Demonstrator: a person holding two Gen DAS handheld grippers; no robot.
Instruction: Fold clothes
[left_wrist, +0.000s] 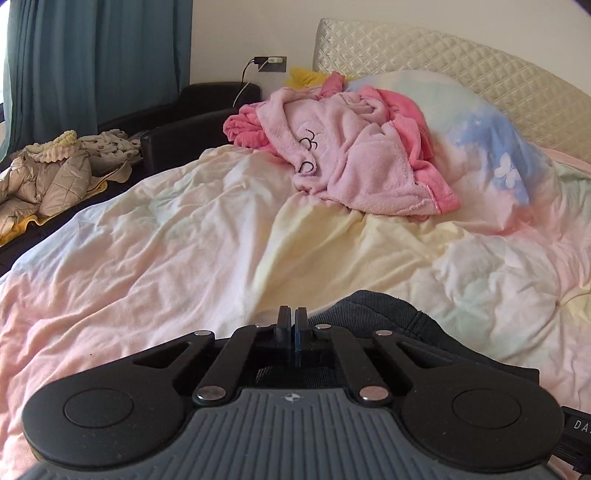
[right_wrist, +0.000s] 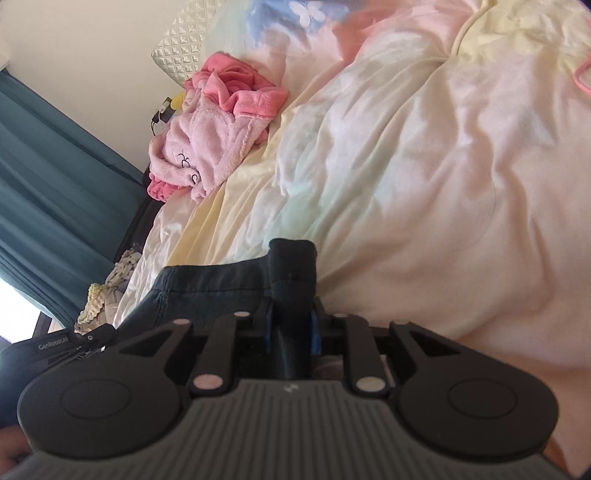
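Observation:
A dark grey garment (left_wrist: 373, 314) lies on the pastel duvet (left_wrist: 166, 258) just beyond my left gripper (left_wrist: 291, 317). The left jaws are closed together; whether they pinch the garment's edge is hidden. In the right wrist view the same dark garment (right_wrist: 221, 284) lies ahead and to the left. My right gripper (right_wrist: 291, 325) is shut on a bunched fold of it (right_wrist: 293, 269), which stands up between the jaws. The right view is tilted.
A pink fleece robe (left_wrist: 351, 155) is heaped near the pillow (left_wrist: 491, 140) and quilted headboard (left_wrist: 443, 59); it also shows in the right wrist view (right_wrist: 214, 136). A beige padded jacket (left_wrist: 48, 181) lies on a black bench left of the bed. Teal curtains (left_wrist: 92, 55) hang behind.

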